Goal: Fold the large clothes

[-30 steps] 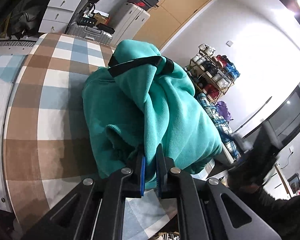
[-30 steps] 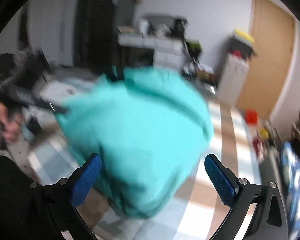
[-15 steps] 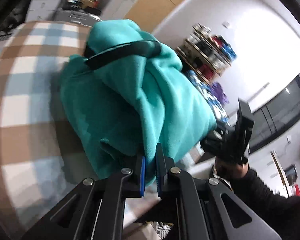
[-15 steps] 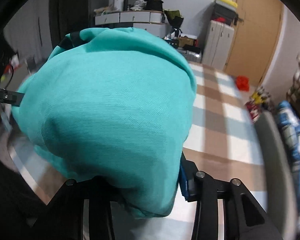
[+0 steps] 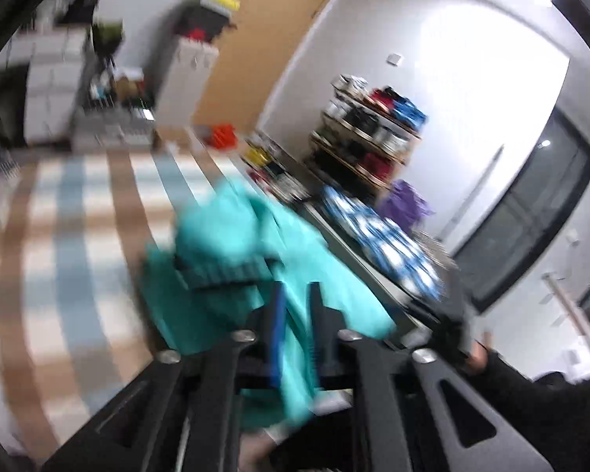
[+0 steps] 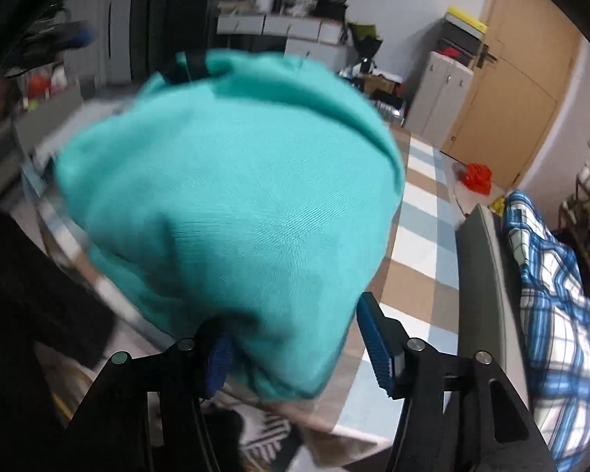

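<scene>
The teal garment (image 6: 232, 196) lies bunched in a big mound on the checked table (image 6: 421, 236), a black band (image 6: 185, 69) at its far end. My right gripper (image 6: 295, 354) straddles the mound's near end. Its jaws are opening, and the right pad (image 6: 373, 346) stands clear of the cloth. In the blurred left wrist view the garment (image 5: 232, 236) sits lower and farther off. A strip of it runs up between the fingers of my left gripper (image 5: 295, 326). Those jaws are starting to open, but cloth still fills the narrow gap.
A blue plaid shirt (image 6: 550, 295) lies on a grey bench (image 6: 480, 259) right of the table. Beyond are a wooden door (image 6: 511, 78), white cabinets (image 6: 440, 90), a red object (image 6: 478, 177) on the floor and a shoe rack (image 5: 373, 137). A dark sleeve (image 5: 531, 393) shows at lower right.
My left gripper has lifted and drawn back, so the mound looks smaller and lower. My right gripper came in wide over the near end, narrowed onto it, then widened again.
</scene>
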`<state>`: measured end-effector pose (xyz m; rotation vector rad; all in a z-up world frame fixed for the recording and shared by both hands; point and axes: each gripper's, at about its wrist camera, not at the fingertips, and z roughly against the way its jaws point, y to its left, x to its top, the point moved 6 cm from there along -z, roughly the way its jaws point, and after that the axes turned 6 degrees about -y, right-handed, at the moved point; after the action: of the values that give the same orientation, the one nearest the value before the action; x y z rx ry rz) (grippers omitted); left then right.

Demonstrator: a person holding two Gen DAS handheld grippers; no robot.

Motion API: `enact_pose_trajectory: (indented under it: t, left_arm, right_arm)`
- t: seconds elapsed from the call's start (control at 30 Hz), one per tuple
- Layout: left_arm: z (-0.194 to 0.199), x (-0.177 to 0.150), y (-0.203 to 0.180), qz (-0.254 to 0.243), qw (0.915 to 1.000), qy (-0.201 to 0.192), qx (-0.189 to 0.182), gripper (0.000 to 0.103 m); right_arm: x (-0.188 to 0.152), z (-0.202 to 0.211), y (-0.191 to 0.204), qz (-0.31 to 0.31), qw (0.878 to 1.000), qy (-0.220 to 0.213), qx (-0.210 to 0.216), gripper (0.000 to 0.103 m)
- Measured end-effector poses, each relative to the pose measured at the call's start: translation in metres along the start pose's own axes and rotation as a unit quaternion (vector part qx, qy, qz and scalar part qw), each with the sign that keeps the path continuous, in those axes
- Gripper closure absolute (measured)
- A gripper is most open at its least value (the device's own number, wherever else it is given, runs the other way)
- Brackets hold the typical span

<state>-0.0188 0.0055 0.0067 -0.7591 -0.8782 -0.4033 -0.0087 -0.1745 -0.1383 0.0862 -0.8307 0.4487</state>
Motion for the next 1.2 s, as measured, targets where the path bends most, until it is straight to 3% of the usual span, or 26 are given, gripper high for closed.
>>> enact_pose_trajectory:
  t: [0.07, 0.1, 0.17, 0.23, 0.27, 0.37, 0.47, 0.53, 0.6, 0.63, 0.67, 0.7, 0.77, 0.8, 0.9, 1.0, 1.1, 1.2]
  left_arm:
    - [-0.023, 0.022, 0.013, -0.010, 0.9989, 0.000, 0.045, 0.015]
    - [-0.037, 0.033, 0.023, -0.005, 0.9985, 0.001, 0.054, 0.015]
    - [-0.080, 0.044, 0.040, 0.024, 0.9973, 0.061, 0.034, 0.015]
    - [-0.114, 0.039, 0.057, 0.040, 0.9912, 0.117, 0.047, 0.015]
    - [-0.128, 0.035, 0.059, 0.033, 0.9888, 0.141, 0.036, 0.015]
    - [-0.161, 0.007, 0.066, 0.001, 0.9722, 0.231, 0.037, 0.015]
    - [-0.175, -0.009, 0.062, -0.022, 0.9623, 0.270, 0.025, 0.016]
    - [-0.179, -0.011, 0.055, -0.029, 0.9588, 0.283, -0.005, 0.030]
    - [-0.187, -0.011, 0.054, -0.067, 0.9519, 0.299, 0.007, 0.090]
    - [-0.188, -0.012, 0.052, -0.073, 0.9492, 0.306, 0.001, 0.091]
    - [-0.186, -0.013, 0.049, -0.076, 0.9462, 0.315, -0.001, 0.095]
    - [-0.187, -0.012, 0.048, -0.086, 0.9436, 0.319, 0.004, 0.097]
    - [-0.187, -0.006, 0.047, -0.102, 0.9439, 0.314, 0.016, 0.099]
    - [-0.187, -0.002, 0.046, -0.109, 0.9436, 0.312, 0.021, 0.099]
    - [-0.183, 0.004, 0.047, -0.140, 0.9396, 0.311, 0.029, 0.099]
    - [-0.184, 0.012, 0.053, -0.143, 0.9358, 0.321, 0.026, 0.099]
    - [-0.184, 0.020, 0.055, -0.159, 0.9331, 0.322, 0.023, 0.099]
    - [-0.182, 0.027, 0.064, -0.150, 0.9368, 0.315, 0.025, 0.099]
  right_arm:
    - [0.005, 0.013, 0.003, -0.031, 0.999, -0.011, 0.019, 0.043]
    - [0.009, 0.022, 0.006, -0.044, 0.998, -0.026, 0.032, 0.043]
    - [0.013, 0.035, 0.010, -0.045, 0.998, -0.045, 0.021, 0.042]
    - [0.023, 0.057, 0.017, -0.058, 0.992, -0.104, 0.036, 0.019]
    - [0.030, 0.068, 0.023, -0.051, 0.989, -0.133, 0.042, 0.001]
    - [0.047, 0.080, 0.047, 0.019, 0.982, -0.186, 0.019, 0.000]
    - [0.058, 0.061, 0.086, 0.092, 0.980, -0.176, 0.018, 0.000]
    - [0.062, 0.043, 0.112, 0.147, 0.974, -0.174, -0.008, 0.000]
    - [0.061, 0.019, 0.145, 0.234, 0.958, -0.166, -0.026, 0.000]
    - [0.056, 0.006, 0.155, 0.267, 0.950, -0.156, -0.032, 0.000]
    - [0.052, 0.001, 0.166, 0.288, 0.946, -0.147, -0.031, 0.010]
    - [0.050, -0.010, 0.177, 0.310, 0.941, -0.135, -0.026, 0.037]
    - [0.055, -0.025, 0.183, 0.298, 0.947, -0.115, -0.035, 0.073]
    - [0.057, -0.027, 0.184, 0.285, 0.952, -0.108, -0.022, 0.080]
    - [0.066, -0.014, 0.176, 0.232, 0.965, -0.121, 0.013, 0.087]
    - [0.059, 0.002, 0.174, 0.232, 0.963, -0.133, 0.018, 0.088]
    - [0.047, -0.004, 0.173, 0.222, 0.968, -0.110, 0.044, 0.088]
    - [0.036, -0.006, 0.175, 0.221, 0.968, -0.102, 0.063, 0.088]
